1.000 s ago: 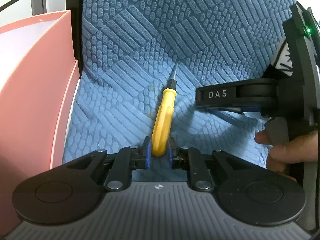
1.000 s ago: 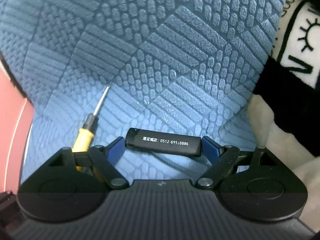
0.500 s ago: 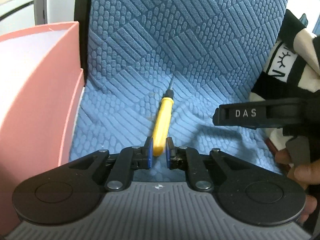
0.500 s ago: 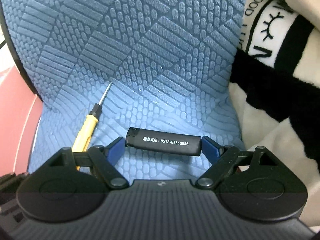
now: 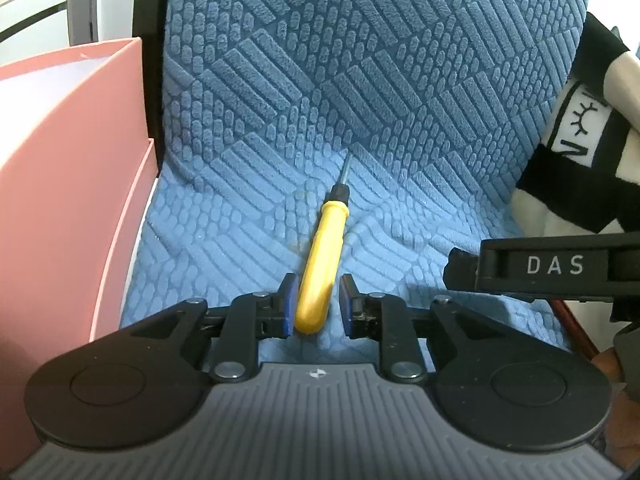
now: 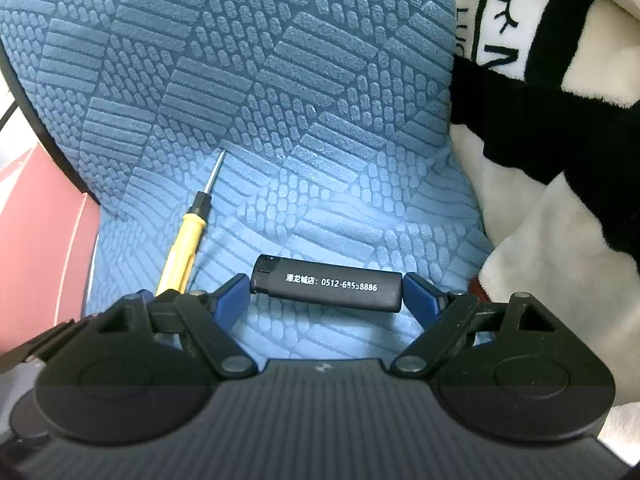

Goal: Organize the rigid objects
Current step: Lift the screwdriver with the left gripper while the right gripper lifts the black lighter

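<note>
Screwdriver (image 5: pixel 322 256) lies on the blue cushion (image 5: pixel 360 80) between the left tool's (image 5: pixel 318 307) parted jaws, not yet gripped, right tool (image 6: pixel 326 290) clamps the lighter (image 6: pixel 326 288) endwise (pink box (image 5: pixel 60 168) likely destination), nothing stowed.

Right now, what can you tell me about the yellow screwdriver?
The screwdriver has a smooth yellow handle that looks like plastic, a black collar and a thin metal shaft. It lies flat on the blue textured cushion, tip pointing away. Its rounded handle end sits between the blue pads of the left hand-held gripper; the left pad looks to touch it, the right pad shows a gap.
</note>
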